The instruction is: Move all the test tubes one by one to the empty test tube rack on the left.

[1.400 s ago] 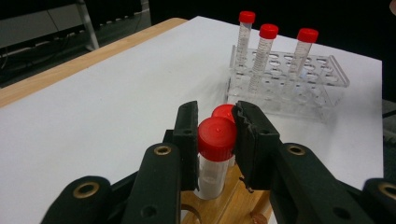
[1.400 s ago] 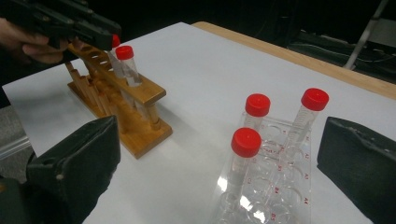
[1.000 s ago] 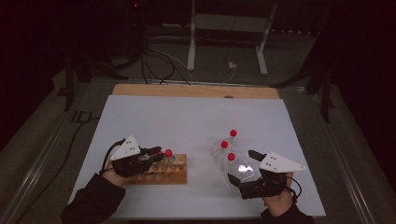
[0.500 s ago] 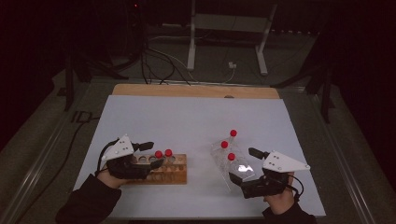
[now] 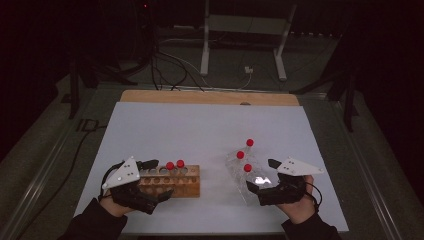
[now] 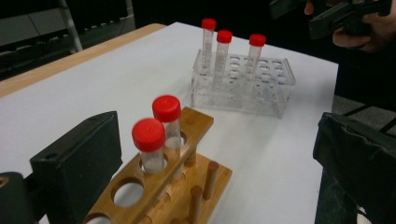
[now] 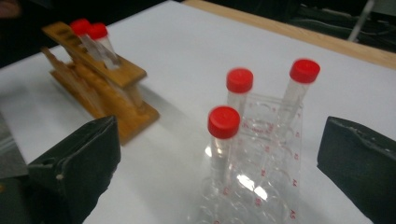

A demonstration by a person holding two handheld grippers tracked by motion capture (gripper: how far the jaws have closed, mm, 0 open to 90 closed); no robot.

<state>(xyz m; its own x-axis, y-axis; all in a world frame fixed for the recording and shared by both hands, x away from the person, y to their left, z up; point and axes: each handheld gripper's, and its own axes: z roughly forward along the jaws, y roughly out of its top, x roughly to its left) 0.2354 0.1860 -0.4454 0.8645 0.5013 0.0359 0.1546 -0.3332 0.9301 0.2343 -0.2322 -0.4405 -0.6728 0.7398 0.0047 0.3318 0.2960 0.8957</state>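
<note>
So the job here looks like moving red-capped tubes from the clear plastic rack (image 5: 246, 175) over to the wooden rack (image 5: 170, 180). Two tubes (image 6: 159, 135) already sit in the wooden one, at its end nearer the middle of the table, and three tubes (image 7: 224, 135) are still standing in the clear rack near the right end of the table's front edge. The right gripper (image 5: 272, 175) is lined up right behind the clear rack with its jaws spread wide and nothing between them; in its own view the nearest tube (image 7: 223, 140) sits dead centre between the jaws. The left gripper (image 5: 152, 177) has its jaws spread too, straddling the near end of the wooden rack without pinching it, as far as I can tell. My take: go for that nearest tube first and close on the body just under the cap, not the cap itself. Pull straight up so the light clear rack doesn't tip or drag along. Left side could close on the wooden rack to steady it for the drop-in.
</note>
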